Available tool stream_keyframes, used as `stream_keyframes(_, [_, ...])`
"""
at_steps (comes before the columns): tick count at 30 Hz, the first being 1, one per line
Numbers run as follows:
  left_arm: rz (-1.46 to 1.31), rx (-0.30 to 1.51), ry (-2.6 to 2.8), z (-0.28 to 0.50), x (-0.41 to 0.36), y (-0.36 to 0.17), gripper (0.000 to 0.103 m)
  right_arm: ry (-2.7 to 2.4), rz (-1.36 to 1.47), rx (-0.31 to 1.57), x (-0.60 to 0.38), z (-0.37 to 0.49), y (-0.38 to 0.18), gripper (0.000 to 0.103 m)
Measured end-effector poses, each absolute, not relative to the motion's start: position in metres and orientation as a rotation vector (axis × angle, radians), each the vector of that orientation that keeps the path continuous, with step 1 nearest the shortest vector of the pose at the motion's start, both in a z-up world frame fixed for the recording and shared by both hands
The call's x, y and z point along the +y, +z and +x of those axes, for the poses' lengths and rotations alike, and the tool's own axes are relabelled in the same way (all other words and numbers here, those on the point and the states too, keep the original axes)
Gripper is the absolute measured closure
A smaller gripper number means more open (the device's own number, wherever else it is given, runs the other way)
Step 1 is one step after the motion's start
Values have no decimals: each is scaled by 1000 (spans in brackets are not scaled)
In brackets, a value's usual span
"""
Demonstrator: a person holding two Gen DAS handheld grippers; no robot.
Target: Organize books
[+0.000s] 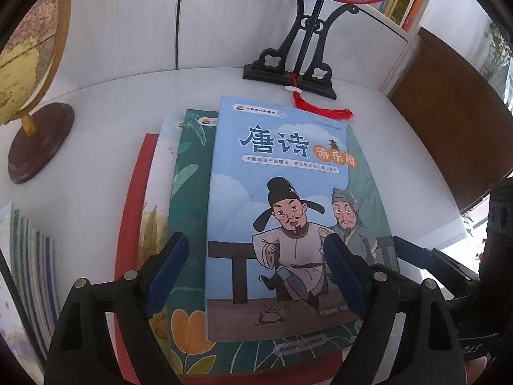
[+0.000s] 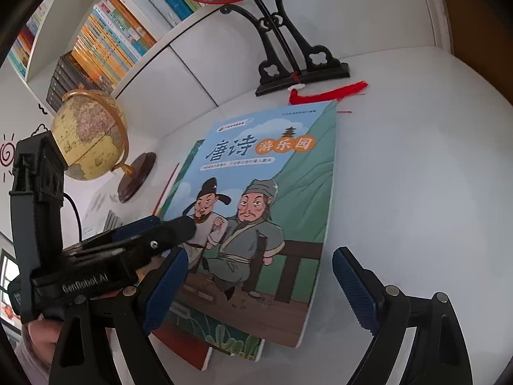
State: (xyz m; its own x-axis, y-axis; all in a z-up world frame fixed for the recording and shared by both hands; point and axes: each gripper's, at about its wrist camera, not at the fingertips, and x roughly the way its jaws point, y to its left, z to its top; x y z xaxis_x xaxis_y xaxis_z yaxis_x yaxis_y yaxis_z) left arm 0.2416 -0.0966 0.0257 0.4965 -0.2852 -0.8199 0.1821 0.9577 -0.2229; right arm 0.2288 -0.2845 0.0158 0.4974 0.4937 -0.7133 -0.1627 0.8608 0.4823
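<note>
A blue picture book (image 1: 279,192) (image 2: 256,199) with two cartoon men on its cover tops a skewed stack on the white table (image 2: 416,176). Under it lie a green book (image 1: 189,186), a pale book (image 1: 160,166) and a red book (image 1: 134,208). My left gripper (image 1: 255,239) (image 2: 166,224) hovers open over the near half of the blue cover, nothing between its blue pads (image 1: 174,256). My right gripper (image 2: 260,253) is open too. One of its fingers is over the stack's near left part and the other over bare table to the right.
A globe (image 1: 29,64) (image 2: 88,134) stands to the left of the stack. Behind the stack is a black stand (image 1: 298,54) holding a round fan, its red tassel (image 1: 323,109) by the blue book's far edge. Upright books (image 1: 32,272) stand at the near left.
</note>
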Motion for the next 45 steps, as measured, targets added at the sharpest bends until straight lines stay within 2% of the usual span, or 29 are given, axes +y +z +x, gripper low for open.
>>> stream_keyframes(13, [-248,1015,-337,238,-90,26,15,481,489,976,-290,225,16,11])
stream_keyframes(17, [-212,1019,-348,237,-93,26,15,510,572,929,-300,221,19,15])
stream_keyframes(18, [-187,1026,-347,236,-96,26,15,525,617,906,-306,219,20,20])
stream_keyframes(20, [-147,1036,-335,236,-100,26,15,526,646,884,-314,217,22,39])
stream_keyframes(21, [-133,1040,-325,235,-100,26,15,514,638,880,-317,215,22,58])
stream_keyframes(22, [-133,1043,-329,234,-100,26,15,502,608,887,-318,215,23,72])
stream_keyframes(23, [-144,1048,-338,233,-99,26,15,494,584,900,-319,216,22,74])
stream_keyframes(35, [-94,1081,-331,188,-99,25,15,486,579,1012,-322,203,3,74])
stream_keyframes(45, [-133,1055,-277,205,-93,27,15,495,636,1021,-325,203,-5,73])
